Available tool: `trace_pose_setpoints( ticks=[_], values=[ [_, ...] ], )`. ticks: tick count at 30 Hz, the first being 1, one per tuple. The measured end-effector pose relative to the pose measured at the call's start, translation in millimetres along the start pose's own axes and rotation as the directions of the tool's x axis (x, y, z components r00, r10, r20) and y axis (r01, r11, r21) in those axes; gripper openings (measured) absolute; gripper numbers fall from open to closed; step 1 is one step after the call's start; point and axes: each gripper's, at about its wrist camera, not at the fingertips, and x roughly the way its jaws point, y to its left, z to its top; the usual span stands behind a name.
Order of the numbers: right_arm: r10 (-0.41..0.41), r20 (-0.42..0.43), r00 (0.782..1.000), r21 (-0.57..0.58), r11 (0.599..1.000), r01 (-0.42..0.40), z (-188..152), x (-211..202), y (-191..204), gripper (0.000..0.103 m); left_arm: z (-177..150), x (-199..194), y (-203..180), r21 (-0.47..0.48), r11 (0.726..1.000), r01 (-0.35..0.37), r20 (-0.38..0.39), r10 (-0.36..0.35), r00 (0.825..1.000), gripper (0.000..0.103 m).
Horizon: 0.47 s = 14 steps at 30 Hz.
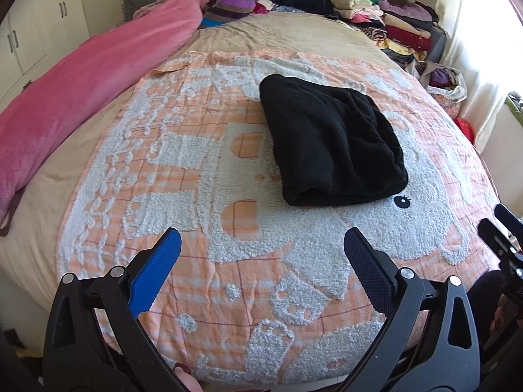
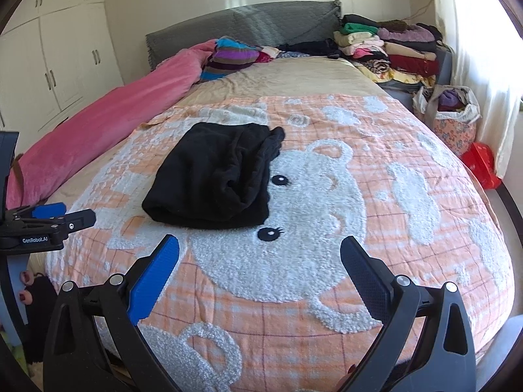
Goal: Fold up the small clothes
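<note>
The black garment lies folded on the orange-and-white blanket, clear of both tools; its type cannot be determined. The clothes pile by the headboard is too distant to itemise. Left gripper: jaws spread wide, holding nothing, above the blanket. Right gripper: likewise spread wide, holding nothing, short of the garment's near edge.

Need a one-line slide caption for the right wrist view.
Open right gripper above the bear blanket, facing a folded black garment; left gripper at left edge.
</note>
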Motion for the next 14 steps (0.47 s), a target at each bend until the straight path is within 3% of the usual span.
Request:
trace_pose_setpoints(
  ticks=[4, 7, 9, 11, 13, 14],
  values=[
    [-0.142, 0.059, 0.988, 0.080, 0.987, 0.137, 4.9, -22.4, -44.8, 0.098, 5.6, 0.6, 17.1, -0.026, 1.000, -0.016, 0.020, 0.017, 1.000, 0.093],
    [-0.297, 0.093, 0.950, 0.206, 0.940, 0.273, 4.2, -47.8, -111.9, 0.098, 14.5, 10.1, 49.0, -0.096, 0.994, -0.049, 0.010, 0.050, 0.999, 0.094],
    [-0.450, 0.071, 0.890, 0.337, 0.851, 0.403, -6.5, -66.9, -178.6, 0.098, 22.8, 23.8, 86.3, -0.157, 0.981, -0.111, -0.019, 0.109, 0.994, 0.094],
    [-0.569, 0.014, 0.823, 0.458, 0.735, 0.500, -29.8, -86.0, -243.7, 0.098, 30.1, 33.9, 128.7, -0.220, 0.956, -0.194, -0.033, 0.191, 0.981, 0.094],
    [-0.703, -0.121, 0.701, 0.570, 0.529, 0.628, -72.1, -111.8, -318.2, 0.098, 35.4, 41.9, 172.2, -0.268, 0.922, -0.278, -0.045, 0.276, 0.960, 0.094],
    [-0.733, -0.185, 0.654, 0.599, 0.444, 0.667, -93.8, -122.2, -348.8, 0.098, 38.4, 46.4, 197.3, -0.291, 0.897, -0.331, -0.062, 0.328, 0.943, 0.094]
  ],
)
